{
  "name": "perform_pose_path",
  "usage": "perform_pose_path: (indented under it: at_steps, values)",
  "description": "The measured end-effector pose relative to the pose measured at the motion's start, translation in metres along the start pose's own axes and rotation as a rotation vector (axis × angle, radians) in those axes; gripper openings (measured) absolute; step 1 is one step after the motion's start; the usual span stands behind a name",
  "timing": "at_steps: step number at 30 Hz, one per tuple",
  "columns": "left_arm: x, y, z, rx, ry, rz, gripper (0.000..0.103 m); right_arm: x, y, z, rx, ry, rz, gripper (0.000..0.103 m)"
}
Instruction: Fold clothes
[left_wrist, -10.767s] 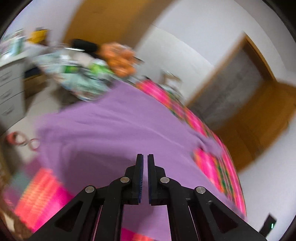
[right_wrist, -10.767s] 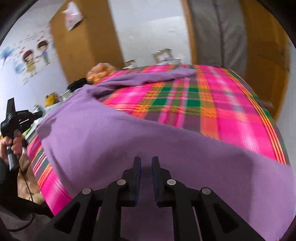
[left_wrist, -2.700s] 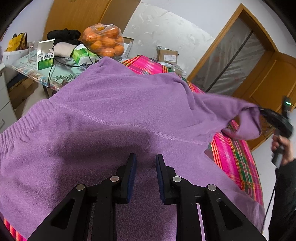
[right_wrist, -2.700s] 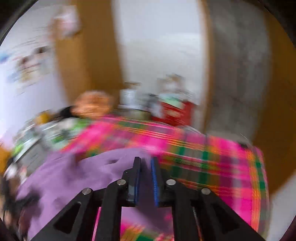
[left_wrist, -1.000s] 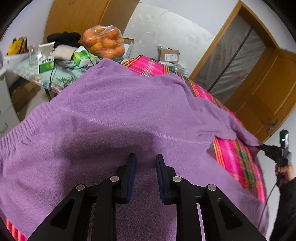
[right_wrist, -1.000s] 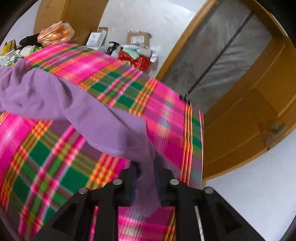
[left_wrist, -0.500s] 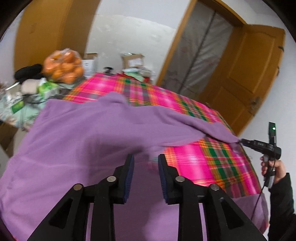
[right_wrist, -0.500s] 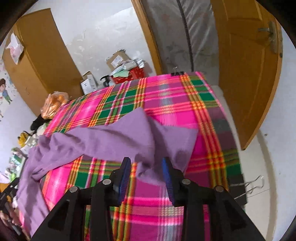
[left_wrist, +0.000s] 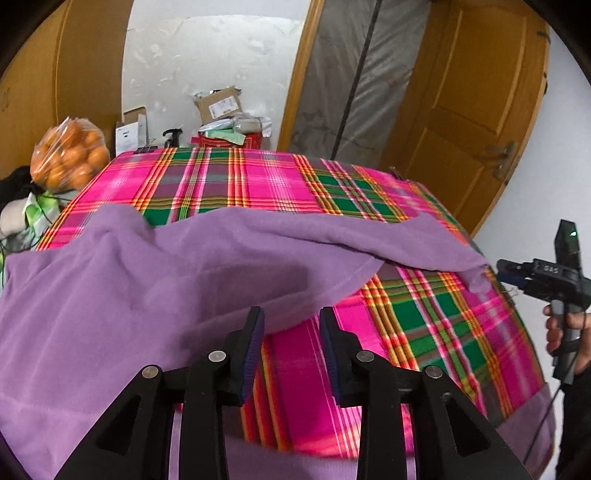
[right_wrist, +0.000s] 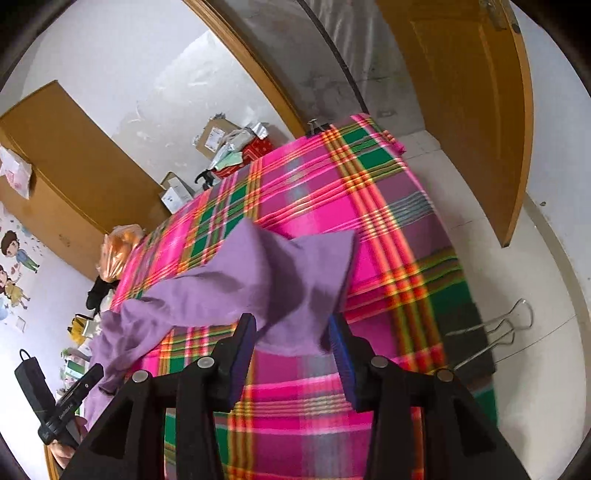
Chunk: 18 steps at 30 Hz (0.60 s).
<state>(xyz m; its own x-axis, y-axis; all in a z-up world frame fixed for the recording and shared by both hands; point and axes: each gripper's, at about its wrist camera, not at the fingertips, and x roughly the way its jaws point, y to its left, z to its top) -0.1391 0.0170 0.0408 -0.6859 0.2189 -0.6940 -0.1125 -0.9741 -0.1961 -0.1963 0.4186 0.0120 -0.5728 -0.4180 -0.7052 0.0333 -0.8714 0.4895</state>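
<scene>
A purple fleece garment (left_wrist: 122, 295) covers the left side of a table under a pink and green plaid cloth (left_wrist: 266, 181). One long sleeve (left_wrist: 369, 240) stretches right across the cloth. My left gripper (left_wrist: 291, 332) hovers at the garment's right edge with its jaws opening, and only plaid cloth shows between the pads. In the right wrist view the sleeve end (right_wrist: 295, 280) lies slack on the cloth. My right gripper (right_wrist: 291, 332) is right behind it, jaws opening, and the cuff lies loose between the fingertips with the pads off it. Each view shows the other gripper (left_wrist: 506, 273), (right_wrist: 92, 376) in a hand.
A bag of oranges (left_wrist: 66, 155) and clutter sit past the table's left end. Cardboard boxes (left_wrist: 218, 103) and a red box (right_wrist: 258, 147) stand beyond the far edge. A wooden door (left_wrist: 472, 110) stands at the right. Binder clips (right_wrist: 495, 332) grip the cloth at the near right edge.
The right gripper let go of the sleeve, which now lies on the cloth, and its jaws widened. The left gripper slid right off the garment's body to its edge and opened wider.
</scene>
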Motion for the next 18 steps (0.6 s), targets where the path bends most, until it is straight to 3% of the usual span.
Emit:
perform_pose_path:
  at_steps: [9, 10, 11, 12, 14, 18]
  values:
    - [0.036, -0.014, -0.001, 0.054, 0.051, 0.003, 0.033, 0.046, -0.011, 0.025, -0.006, 0.058, -0.034, 0.042]
    - [0.039, -0.015, -0.002, 0.060, 0.060, 0.006, 0.033, 0.050, -0.008, 0.026, -0.030, 0.064, -0.041, 0.038]
    - [0.042, -0.014, -0.003, 0.057, 0.067, 0.006, 0.033, 0.052, -0.006, 0.030, -0.050, 0.067, -0.055, 0.014]
    - [0.044, -0.013, -0.004, 0.054, 0.075, 0.005, 0.033, 0.053, -0.004, 0.034, -0.069, 0.070, -0.069, 0.006]
    - [0.048, -0.012, -0.005, 0.049, 0.089, 0.004, 0.032, 0.056, -0.002, 0.044, -0.104, 0.072, -0.099, 0.007]
    - [0.051, -0.010, -0.008, 0.052, 0.092, -0.002, 0.033, 0.040, -0.019, 0.087, -0.094, -0.023, -0.200, 0.007]
